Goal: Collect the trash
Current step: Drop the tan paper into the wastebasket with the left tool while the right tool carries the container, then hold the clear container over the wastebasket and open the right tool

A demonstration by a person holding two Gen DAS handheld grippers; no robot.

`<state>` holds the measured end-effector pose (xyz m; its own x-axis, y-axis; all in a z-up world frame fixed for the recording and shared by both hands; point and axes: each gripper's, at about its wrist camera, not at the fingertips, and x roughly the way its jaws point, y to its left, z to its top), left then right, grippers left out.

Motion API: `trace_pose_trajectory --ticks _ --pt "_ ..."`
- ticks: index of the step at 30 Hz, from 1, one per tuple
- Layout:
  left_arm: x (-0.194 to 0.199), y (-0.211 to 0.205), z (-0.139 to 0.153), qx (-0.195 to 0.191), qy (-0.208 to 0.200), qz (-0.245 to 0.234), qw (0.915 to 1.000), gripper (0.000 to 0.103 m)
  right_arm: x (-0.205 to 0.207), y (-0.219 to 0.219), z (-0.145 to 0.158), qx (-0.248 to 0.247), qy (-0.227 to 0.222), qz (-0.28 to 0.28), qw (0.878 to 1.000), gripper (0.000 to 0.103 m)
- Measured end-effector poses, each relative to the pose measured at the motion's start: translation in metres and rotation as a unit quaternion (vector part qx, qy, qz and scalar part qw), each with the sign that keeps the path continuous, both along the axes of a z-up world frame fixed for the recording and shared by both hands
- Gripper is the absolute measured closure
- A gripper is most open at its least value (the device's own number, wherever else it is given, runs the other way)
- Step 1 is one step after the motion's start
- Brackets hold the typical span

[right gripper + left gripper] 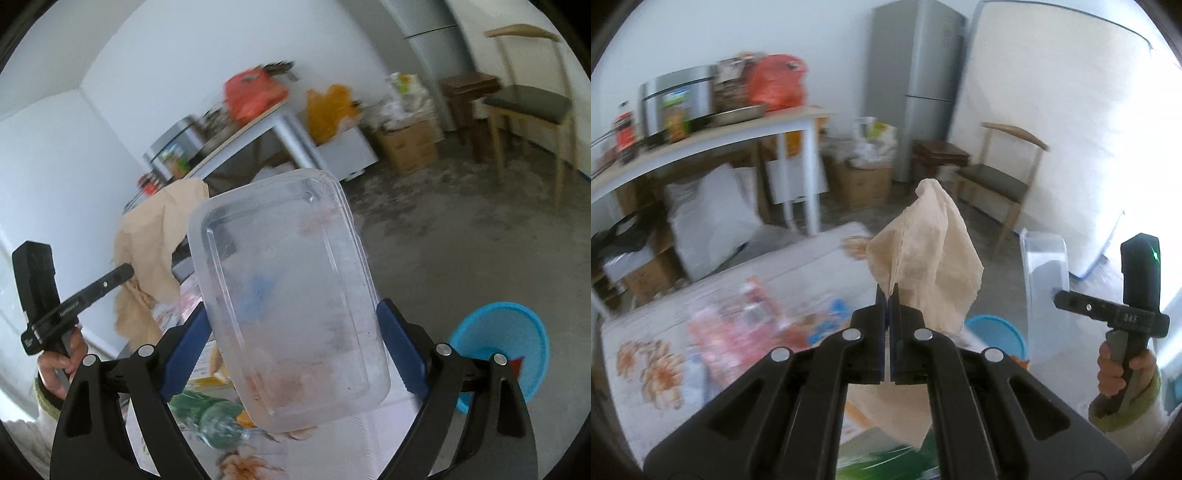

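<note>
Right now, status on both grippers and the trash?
Left gripper shut on beige paper napkin. Right gripper clamps clear plastic container. Blue bin below right, path unobstructed.

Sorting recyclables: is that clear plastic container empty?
Nearly: the clear container, clamped in the right gripper, shows only reddish residue smears.

Left claw (888,291), lower centre, jaws closed on a crumpled beige paper napkin (925,254) that stands up at frame centre. Below: floral-clothed table (646,365) with blurred wrappers. Lower right: blue bin (997,334) and a hand (1123,373) holding the right claw's handle.
</note>
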<state>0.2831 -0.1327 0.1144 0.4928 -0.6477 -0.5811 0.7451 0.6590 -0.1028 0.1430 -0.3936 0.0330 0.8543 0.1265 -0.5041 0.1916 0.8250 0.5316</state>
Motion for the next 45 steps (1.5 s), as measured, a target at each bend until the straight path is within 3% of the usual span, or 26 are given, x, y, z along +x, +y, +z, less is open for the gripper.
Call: trace_pose_trajectory --ticks 6,13,15,21,29,31,33,35,40,45 --pt "-0.027 -0.085 -0.016 0.014 0.022 -0.088 0.9958 0.103 -0.059 -0.047 -0.008 0.002 0.015 -0.09 0.996 0.016" --pt "-0.051 -0.21 -0.077 0.091 0.087 -0.167 0.9779 0.103 -0.105 -0.102 -0.043 0.038 0.052 -0.173 0.983 0.016" --pt "-0.055 -0.249 -0.105 0.123 0.124 -0.182 0.9678 0.103 -0.111 -0.113 -0.055 0.049 0.065 -0.187 0.979 0.016" --pt "-0.05 -0.335 -0.187 0.201 0.217 -0.183 0.9374 0.103 -0.129 -0.148 -0.103 0.092 0.105 -0.232 0.963 0.017" --pt "-0.033 -0.398 -0.264 0.252 0.271 -0.145 0.9178 0.103 -0.138 -0.174 -0.154 0.139 0.138 -0.253 0.948 0.017" --pt "-0.033 -0.409 -0.278 0.26 0.278 -0.134 0.915 0.096 -0.136 -0.178 -0.166 0.151 0.144 -0.254 0.944 0.017" --pt "-0.027 -0.413 -0.287 0.258 0.293 -0.122 0.9125 0.069 -0.132 -0.18 -0.176 0.161 0.147 -0.252 0.943 0.017" --pt "-0.021 -0.412 -0.292 0.261 0.297 -0.098 0.9133 0.058 -0.129 -0.182 -0.186 0.166 0.154 -0.249 0.942 0.017" --pt "-0.018 -0.401 -0.283 0.232 0.305 -0.085 0.9196 0.054 -0.121 -0.183 -0.21 0.187 0.169 -0.244 0.937 0.017" --pt "-0.016 -0.384 -0.238 0.189 0.293 -0.093 0.9326 0.054 -0.11 -0.185 -0.224 0.2 0.174 -0.243 0.933 0.017"
